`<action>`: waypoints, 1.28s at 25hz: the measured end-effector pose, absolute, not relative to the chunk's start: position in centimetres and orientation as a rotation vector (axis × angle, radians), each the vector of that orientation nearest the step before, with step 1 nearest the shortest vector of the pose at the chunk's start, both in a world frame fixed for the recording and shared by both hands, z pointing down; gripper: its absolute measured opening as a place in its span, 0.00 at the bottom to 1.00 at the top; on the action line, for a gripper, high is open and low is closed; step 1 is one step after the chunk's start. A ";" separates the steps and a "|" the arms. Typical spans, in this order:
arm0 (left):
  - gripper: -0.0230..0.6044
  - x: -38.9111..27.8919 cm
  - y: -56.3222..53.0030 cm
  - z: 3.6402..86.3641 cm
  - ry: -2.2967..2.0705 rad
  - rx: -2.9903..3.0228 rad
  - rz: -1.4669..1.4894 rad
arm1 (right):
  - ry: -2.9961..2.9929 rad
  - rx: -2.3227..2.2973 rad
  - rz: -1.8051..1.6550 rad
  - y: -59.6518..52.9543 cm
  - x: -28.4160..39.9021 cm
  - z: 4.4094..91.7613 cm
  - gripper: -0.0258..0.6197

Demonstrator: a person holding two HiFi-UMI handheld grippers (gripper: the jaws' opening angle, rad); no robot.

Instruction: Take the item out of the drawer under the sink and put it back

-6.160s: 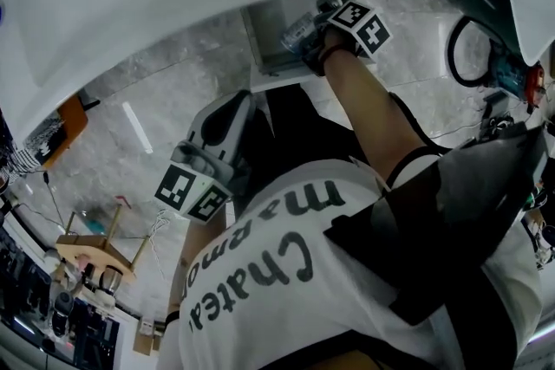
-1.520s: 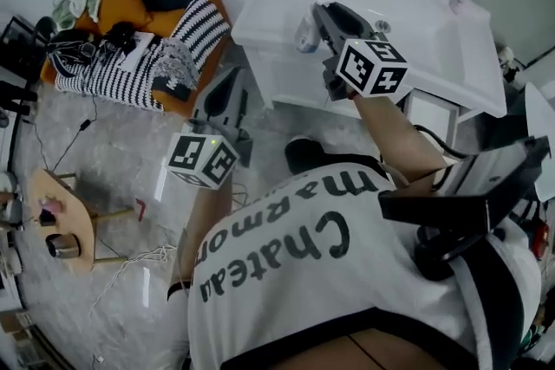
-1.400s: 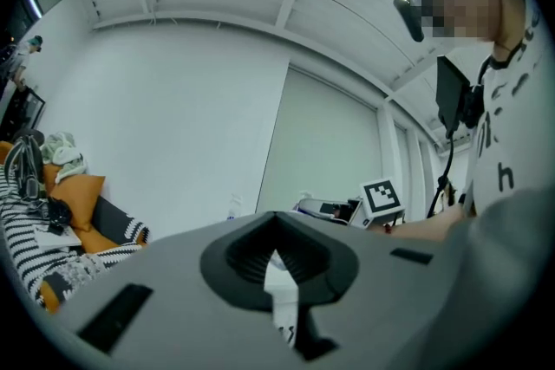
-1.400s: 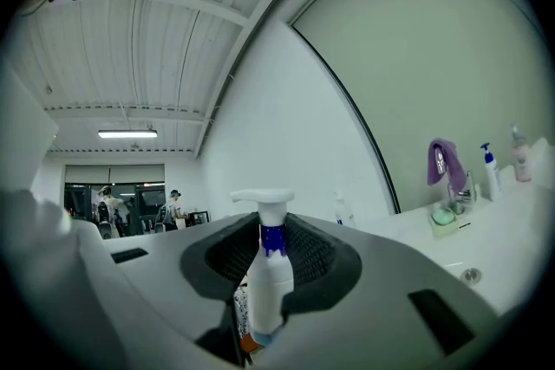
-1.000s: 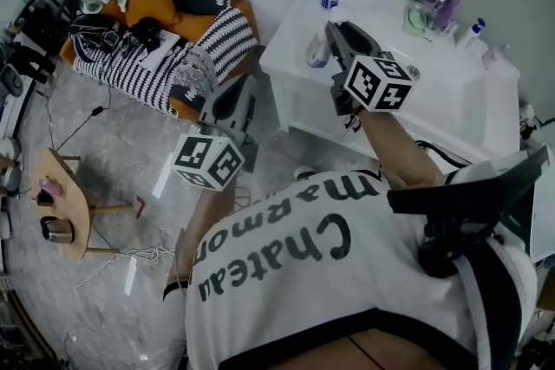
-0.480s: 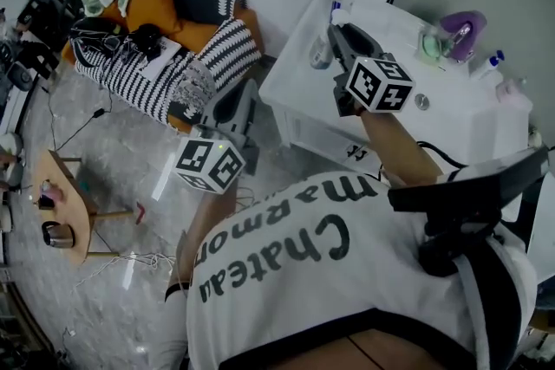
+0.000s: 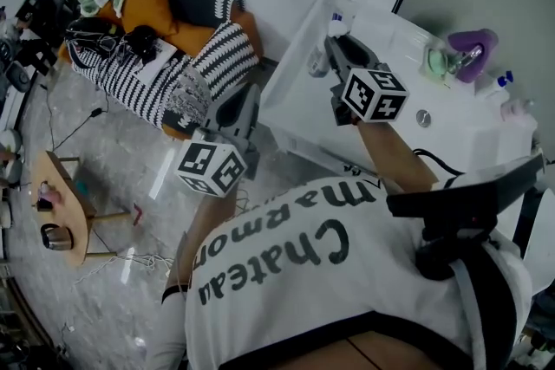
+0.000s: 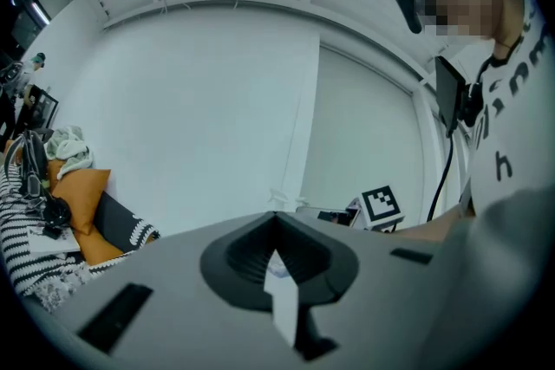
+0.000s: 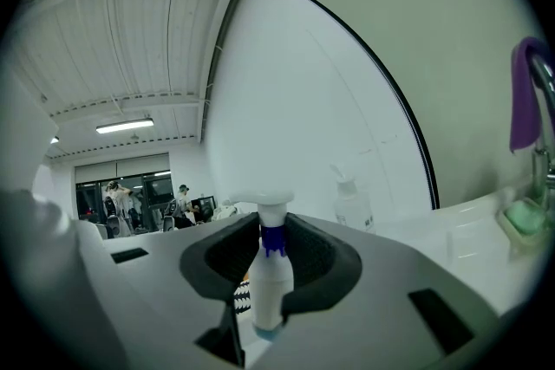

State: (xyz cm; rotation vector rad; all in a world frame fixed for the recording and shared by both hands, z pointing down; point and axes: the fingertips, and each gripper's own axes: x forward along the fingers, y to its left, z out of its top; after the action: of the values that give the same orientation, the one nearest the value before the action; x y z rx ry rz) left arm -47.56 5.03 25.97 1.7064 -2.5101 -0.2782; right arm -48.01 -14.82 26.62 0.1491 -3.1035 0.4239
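Note:
A small white bottle (image 9: pixel 265 277) with a blue neck and a white cap stands upright between the pads of my right gripper (image 9: pixel 260 308), which is shut on it. In the head view the bottle (image 7: pixel 317 61) hangs at the left end of the white sink counter (image 7: pixel 395 43), in front of the right gripper (image 7: pixel 330 48). My left gripper (image 7: pixel 237 102) is lower, over the floor left of the sink cabinet (image 7: pixel 299 143). Its jaws (image 8: pixel 277 273) are together with nothing between them.
On the counter stand a pump bottle (image 9: pixel 351 200), a green soap dish (image 7: pixel 436 61) and a purple-draped tap (image 7: pixel 473 44). Striped and orange cushions (image 7: pixel 165 56) lie on the floor by the wall. A small wooden table (image 7: pixel 56 204) with a cup stands at the left, with cables around it.
Several seconds ago the right gripper held the bottle down at the drawer under the sink; now it holds it up at the counter's left end. Over the last second only the view shifted.

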 end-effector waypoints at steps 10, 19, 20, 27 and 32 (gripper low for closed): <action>0.04 -50.2 2.4 29.3 -2.444 1.640 -0.290 | -3.051 0.160 0.474 -17.2 -50.5 30.3 0.20; 0.04 -50.7 0.9 31.1 -2.404 1.634 -0.242 | -3.001 0.180 0.498 -18.3 -51.2 33.0 0.20; 0.04 -50.7 0.8 31.1 -2.403 1.633 -0.243 | -2.997 0.180 0.495 -18.3 -51.3 33.2 0.20; 0.04 -50.7 0.9 31.4 -2.410 1.620 -0.229 | -2.980 0.190 0.494 -18.8 -51.3 34.2 0.20; 0.04 -50.5 1.3 31.3 -2.417 1.618 -0.227 | -2.980 0.191 0.480 -18.7 -51.2 34.2 0.20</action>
State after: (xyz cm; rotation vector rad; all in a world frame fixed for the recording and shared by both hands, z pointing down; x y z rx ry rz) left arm -50.50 1.30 31.29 1.6177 -2.4168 -0.2273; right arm -51.24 -18.70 34.23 0.1915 -2.9803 0.4805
